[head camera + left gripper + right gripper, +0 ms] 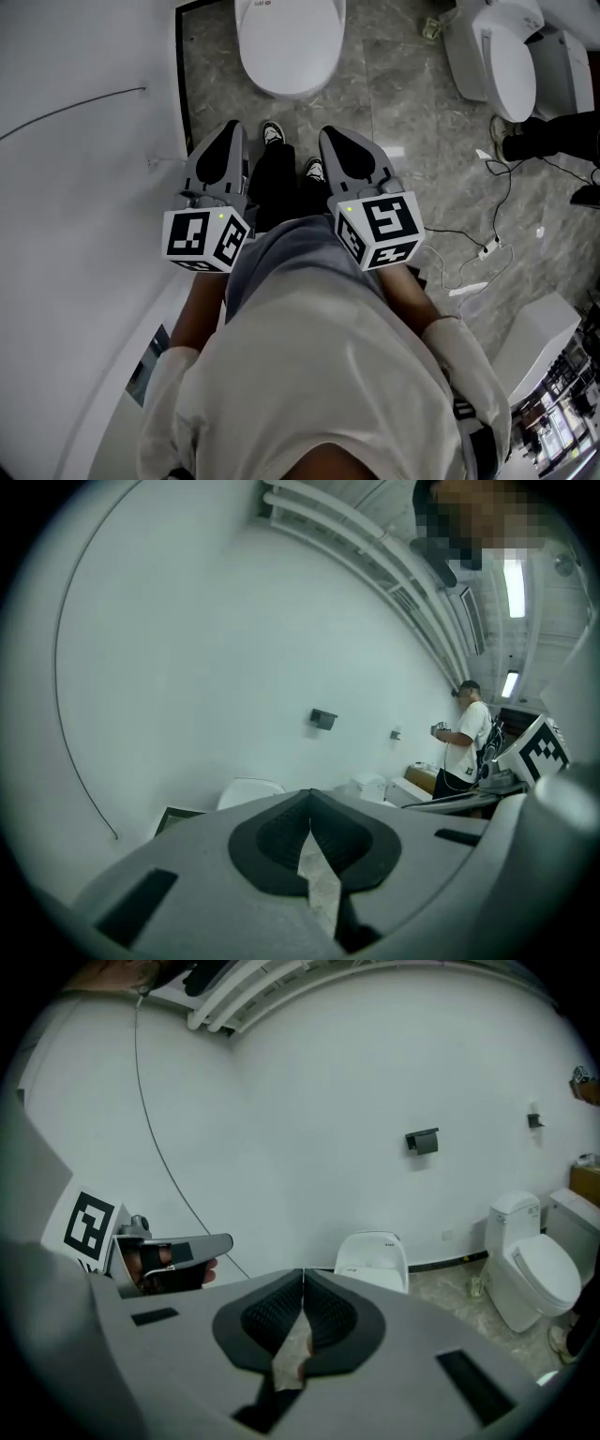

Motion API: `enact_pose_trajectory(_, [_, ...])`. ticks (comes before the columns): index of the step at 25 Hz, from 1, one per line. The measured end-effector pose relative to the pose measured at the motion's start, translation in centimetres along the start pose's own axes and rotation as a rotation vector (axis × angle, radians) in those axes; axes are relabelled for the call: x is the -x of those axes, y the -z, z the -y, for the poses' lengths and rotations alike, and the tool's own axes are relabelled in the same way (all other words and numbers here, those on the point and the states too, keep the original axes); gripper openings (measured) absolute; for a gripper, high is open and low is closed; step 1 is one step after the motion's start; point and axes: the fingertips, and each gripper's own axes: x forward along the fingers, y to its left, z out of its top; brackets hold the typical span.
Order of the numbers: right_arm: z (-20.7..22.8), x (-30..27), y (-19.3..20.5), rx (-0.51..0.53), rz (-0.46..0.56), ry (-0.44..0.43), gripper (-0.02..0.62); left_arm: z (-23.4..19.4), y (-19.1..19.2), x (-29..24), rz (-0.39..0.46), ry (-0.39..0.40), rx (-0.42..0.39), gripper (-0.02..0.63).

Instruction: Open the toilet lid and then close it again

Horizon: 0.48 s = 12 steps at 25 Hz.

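The person is holding the left gripper [231, 131] and the right gripper [331, 136] side by side, fingers clenched and grasping nothing. The toilet lid [289, 42] is lying closed on the toilet, ahead of both and apart from them.

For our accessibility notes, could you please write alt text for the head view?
The left gripper and right gripper, both shut and empty, point at a closed white toilet on grey stone floor; a second toilet stands upper right.
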Motion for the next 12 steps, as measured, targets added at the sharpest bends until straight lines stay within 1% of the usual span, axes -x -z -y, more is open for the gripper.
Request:
enact_pose_trajectory(5, [0.6, -2.8, -1.3, -0.003, -0.016, 0.026, 0.011, -1.5, -0.9, -3.3, -0.015, 0.056, -0.002, 0.006])
enact_pose_trajectory(8, [0.6, -5.3, -1.9, -0.001, -0.027, 0.039, 0.011, -3.3, -1.4, -5.2, -0.023, 0.081, -0.007, 0.006])
enact_pose_trajectory(12, [0.5, -8.8, -3.1, -0.002, -0.046, 0.059, 0.011, -6.1, -2.0, -7.4, -0.05, 0.101, 0.013, 0.006])
